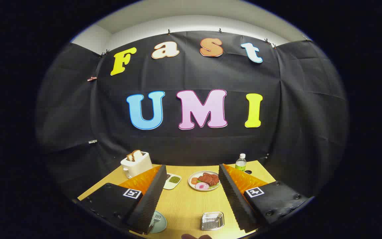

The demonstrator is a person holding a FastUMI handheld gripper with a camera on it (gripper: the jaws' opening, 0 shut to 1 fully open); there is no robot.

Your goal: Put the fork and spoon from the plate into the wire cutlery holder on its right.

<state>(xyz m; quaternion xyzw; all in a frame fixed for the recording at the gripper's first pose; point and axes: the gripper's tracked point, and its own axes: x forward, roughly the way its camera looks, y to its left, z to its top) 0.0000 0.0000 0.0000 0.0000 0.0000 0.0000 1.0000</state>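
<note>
Seen from the gripper view: gripper [191, 196] held high over the wooden table [187, 205], jaws spread wide, gripping nothing. Pale green plate [159, 224] tucked below the left finger, partly hidden; fork [156, 219] tines peeking out, handle apparently running under the finger. Wire cutlery holder [212, 220] right of the plate, nearer the right finger, apart from it.

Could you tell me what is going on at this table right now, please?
A person holds a two-finger gripper above a wooden table, fingers spread wide and holding nothing. A pale plate with a fork on it lies by the left finger; the spoon cannot be made out. The wire cutlery holder sits to the plate's right, seemingly empty. Beyond the fingers stand a toaster, a small dish, a plate of food and a bottle.
</note>
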